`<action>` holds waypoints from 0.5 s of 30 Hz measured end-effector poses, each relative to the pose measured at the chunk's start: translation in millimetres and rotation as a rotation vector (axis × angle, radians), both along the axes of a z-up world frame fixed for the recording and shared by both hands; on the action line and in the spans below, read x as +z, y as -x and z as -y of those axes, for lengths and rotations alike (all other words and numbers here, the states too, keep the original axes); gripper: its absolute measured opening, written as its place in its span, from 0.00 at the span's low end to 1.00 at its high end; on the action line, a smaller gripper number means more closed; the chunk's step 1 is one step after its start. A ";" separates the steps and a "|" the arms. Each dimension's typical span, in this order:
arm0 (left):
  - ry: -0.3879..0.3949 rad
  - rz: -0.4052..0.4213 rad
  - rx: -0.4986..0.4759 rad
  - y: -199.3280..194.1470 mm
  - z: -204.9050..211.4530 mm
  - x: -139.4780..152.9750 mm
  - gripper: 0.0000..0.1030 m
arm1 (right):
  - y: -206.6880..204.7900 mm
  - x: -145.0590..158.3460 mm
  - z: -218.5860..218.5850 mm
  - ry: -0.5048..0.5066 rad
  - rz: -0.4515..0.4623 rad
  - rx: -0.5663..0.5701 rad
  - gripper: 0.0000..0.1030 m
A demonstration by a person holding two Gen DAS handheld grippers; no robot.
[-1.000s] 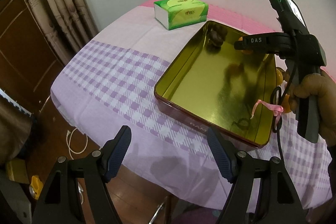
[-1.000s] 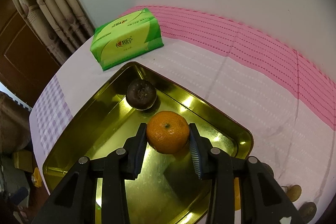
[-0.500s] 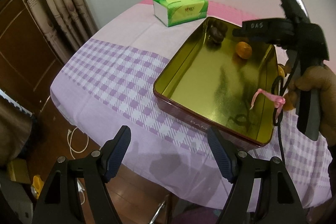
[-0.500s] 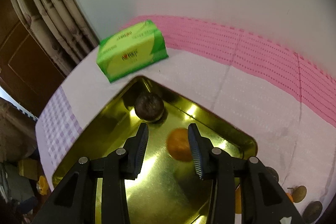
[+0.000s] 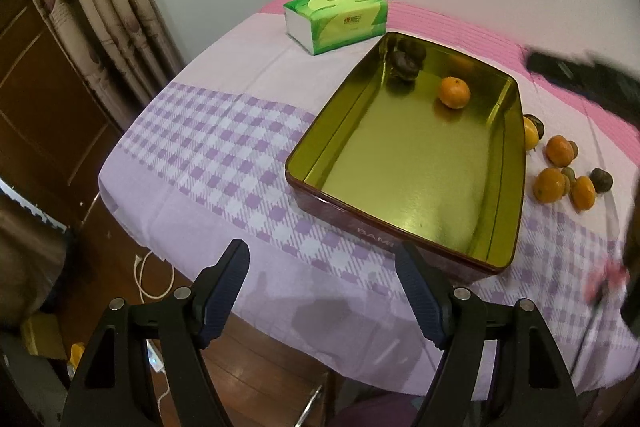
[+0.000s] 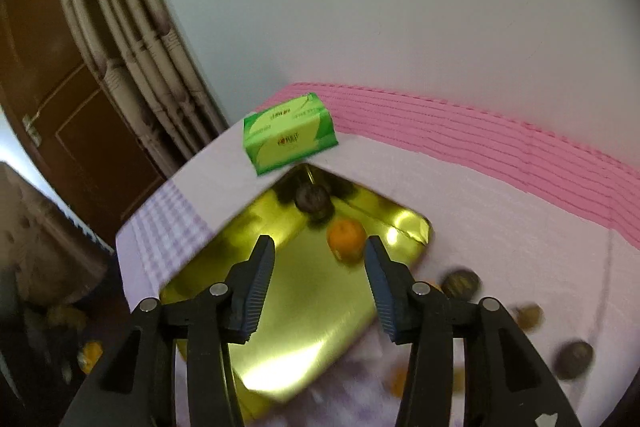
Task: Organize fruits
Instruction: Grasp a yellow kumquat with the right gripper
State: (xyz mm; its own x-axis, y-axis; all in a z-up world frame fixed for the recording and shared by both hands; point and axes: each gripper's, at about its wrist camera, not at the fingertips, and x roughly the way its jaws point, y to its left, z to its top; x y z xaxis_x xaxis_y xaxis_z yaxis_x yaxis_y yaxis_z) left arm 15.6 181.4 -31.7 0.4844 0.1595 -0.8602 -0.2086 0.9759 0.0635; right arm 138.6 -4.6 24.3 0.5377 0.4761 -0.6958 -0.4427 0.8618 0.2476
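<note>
A: Fruits? Where are they?
B: On the surface (image 5: 224, 147), the big gold tin (image 5: 400, 223) has one orange (image 5: 453, 92) and a dark fruit (image 5: 404, 65) inside.
A: And the claws?
B: The left claw (image 5: 322, 291) is wide, holding nothing. The right claw (image 6: 318, 285) has just been opening, nothing in it.

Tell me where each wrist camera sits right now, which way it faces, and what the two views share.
Left wrist: sits behind the open left gripper at the table's near edge, facing down across the gold tin; the blurred right gripper shows at the right edge.
Right wrist: sits above the tin's right side, facing toward the tissue pack; its own fingers frame the view, jaws just opening, empty.
Shared: tin, tissue pack, orange, dark fruit.
</note>
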 end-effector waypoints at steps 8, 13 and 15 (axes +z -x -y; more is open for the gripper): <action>-0.014 0.023 -0.036 4.8 10.3 4.6 0.74 | 79.0 -22.5 82.1 0.116 -0.010 -0.054 0.46; -0.028 0.051 -0.088 8.9 23.0 9.6 0.74 | 89.2 -36.0 110.3 0.107 -0.049 -0.086 0.46; -0.040 0.069 -0.110 10.8 29.0 12.4 0.74 | 88.1 -36.9 109.5 0.074 -0.056 -0.081 0.48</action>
